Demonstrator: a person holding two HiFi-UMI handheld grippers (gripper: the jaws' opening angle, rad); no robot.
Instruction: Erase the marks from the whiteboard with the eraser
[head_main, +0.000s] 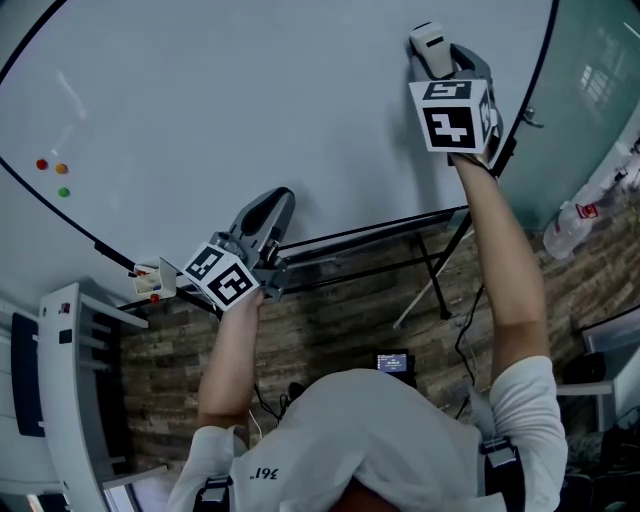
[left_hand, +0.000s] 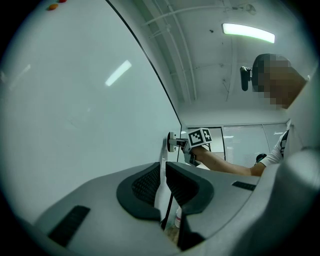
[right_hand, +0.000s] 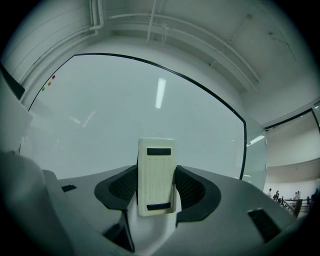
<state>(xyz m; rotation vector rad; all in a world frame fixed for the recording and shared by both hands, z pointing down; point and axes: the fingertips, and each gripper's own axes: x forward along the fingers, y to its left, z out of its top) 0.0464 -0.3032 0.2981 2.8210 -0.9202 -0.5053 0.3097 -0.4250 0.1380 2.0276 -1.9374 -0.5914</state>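
Head view: pinching the eraser in the right claw, pressing it against the whiteboard near the board's upper right edge. Holding the left claw by the board's lower edge, all but pressed together and gripping nothing. Finding no marks on the board in any view, only three coloured magnets near its left edge. Judging the erasing as largely done, perhaps needing one last pass where the eraser is resting. Possibly overlooking faint traces too pale to make out.
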